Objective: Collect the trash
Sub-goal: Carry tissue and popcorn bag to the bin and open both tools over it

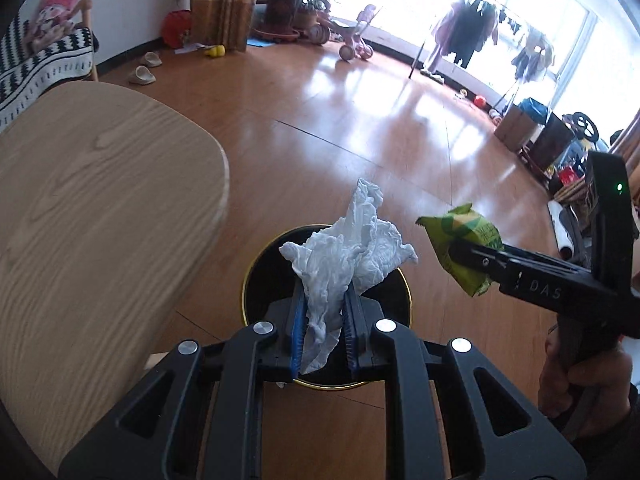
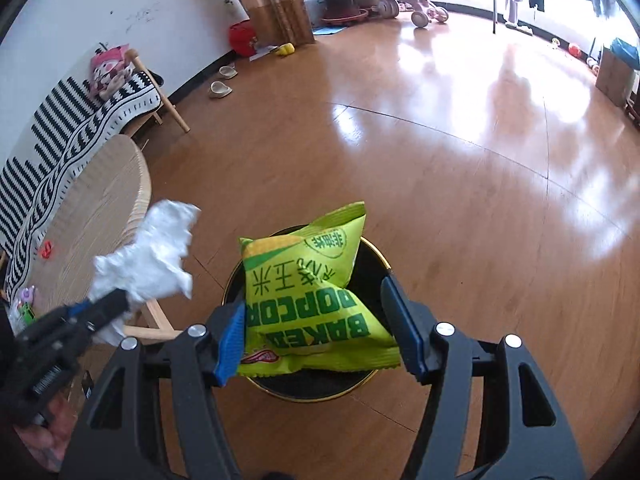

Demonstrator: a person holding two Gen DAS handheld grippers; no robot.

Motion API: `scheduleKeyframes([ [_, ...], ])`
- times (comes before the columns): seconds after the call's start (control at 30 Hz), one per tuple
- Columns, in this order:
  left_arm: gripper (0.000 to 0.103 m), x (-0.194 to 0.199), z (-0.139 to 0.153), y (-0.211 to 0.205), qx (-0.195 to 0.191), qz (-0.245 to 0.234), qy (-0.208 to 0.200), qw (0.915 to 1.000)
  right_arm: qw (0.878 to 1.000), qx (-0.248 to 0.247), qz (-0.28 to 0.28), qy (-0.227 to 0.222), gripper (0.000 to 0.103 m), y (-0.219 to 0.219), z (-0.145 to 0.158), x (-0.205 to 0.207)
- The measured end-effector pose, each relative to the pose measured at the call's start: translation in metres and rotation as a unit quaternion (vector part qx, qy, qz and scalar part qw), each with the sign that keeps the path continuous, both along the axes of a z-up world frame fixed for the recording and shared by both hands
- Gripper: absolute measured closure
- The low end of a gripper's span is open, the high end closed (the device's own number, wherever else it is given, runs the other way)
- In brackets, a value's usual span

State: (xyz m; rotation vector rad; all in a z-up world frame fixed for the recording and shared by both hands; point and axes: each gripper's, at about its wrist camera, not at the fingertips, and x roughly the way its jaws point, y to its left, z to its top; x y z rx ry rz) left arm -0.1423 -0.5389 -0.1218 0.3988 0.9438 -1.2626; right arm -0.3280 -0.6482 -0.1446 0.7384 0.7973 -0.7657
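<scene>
Left gripper (image 1: 324, 320) — jaws pinching a crumpled white tissue (image 1: 352, 256), held over the black bin (image 1: 256, 268) on the floor beside the wooden counter (image 1: 88, 208). Right gripper (image 2: 320, 332) — jaws clamped on a green popcorn bag (image 2: 308, 292), also above the bin.

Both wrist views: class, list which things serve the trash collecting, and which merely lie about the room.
Job: crumpled tissue in left gripper; popcorn bag in right gripper; black bin.
Lying about: slippers, tricycle, potted plant, wooden table.
</scene>
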Motion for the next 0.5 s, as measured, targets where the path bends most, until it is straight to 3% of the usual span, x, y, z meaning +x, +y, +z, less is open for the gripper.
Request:
scheduleKeyframes([
  [0.33, 0.083, -0.017, -0.024, -0.028, 0.012, -0.029, -0.027, 0.9992, 1.000, 0.008, -0.008, -0.009, 0.041, -0.017, -0.008, 0.004],
  [0.37, 0.073, -0.018, -0.023, -0.028, 0.011, -0.032, -0.030, 0.9990, 1.000, 0.008, -0.009, -0.009, 0.041, -0.018, -0.009, 0.002],
  [0.4, 0.052, -0.020, -0.023, -0.029, 0.009, -0.035, -0.031, 0.9989, 1.000, 0.009, -0.010, -0.009, 0.041, -0.017, -0.009, 0.000],
  [0.43, 0.041, -0.021, -0.023, -0.028, 0.007, -0.034, -0.031, 0.9989, 1.000, 0.010, -0.012, -0.010, 0.041, -0.018, -0.010, -0.002],
  [0.47, 0.034, -0.021, -0.020, -0.027, 0.000, -0.032, -0.034, 0.9989, 1.000, 0.010, -0.013, -0.010, 0.041, -0.018, -0.009, -0.001],
  [0.5, 0.034, -0.022, -0.019, -0.026, -0.004, -0.033, -0.037, 0.9988, 1.000, 0.011, -0.014, -0.010, 0.041, -0.017, -0.009, 0.001],
])
